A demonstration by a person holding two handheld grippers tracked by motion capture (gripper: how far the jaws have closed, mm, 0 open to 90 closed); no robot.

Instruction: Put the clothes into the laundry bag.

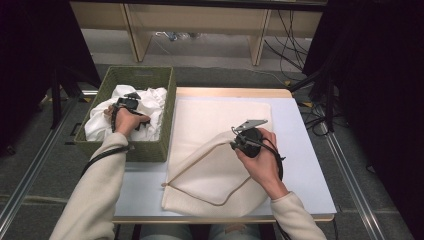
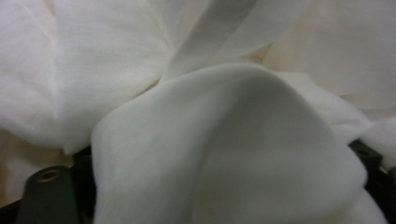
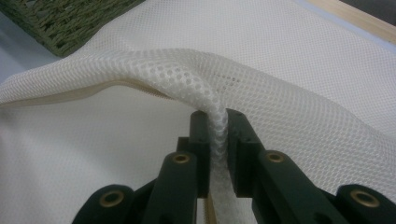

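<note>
A cream mesh bag (image 1: 200,175) with a zipper edge lies flat on the table. My right gripper (image 1: 234,135) is shut on its upper layer and holds that edge lifted; in the right gripper view the mesh (image 3: 187,74) runs pinched between the two black jaws of the gripper (image 3: 218,119). My left gripper (image 1: 131,104) reaches down into the green woven basket (image 1: 169,95), among crumpled white cloth (image 1: 152,100). In the left gripper view its jaws stand wide apart, with a thick fold of white cloth (image 2: 224,149) bulging between them and hiding the pads.
The basket stands at the left edge of the white table (image 1: 307,165), right beside the bag. Black cables (image 1: 102,155) trail from both grippers along the sleeves. Beyond the table are wooden frame legs (image 1: 137,35) and loose floor cables.
</note>
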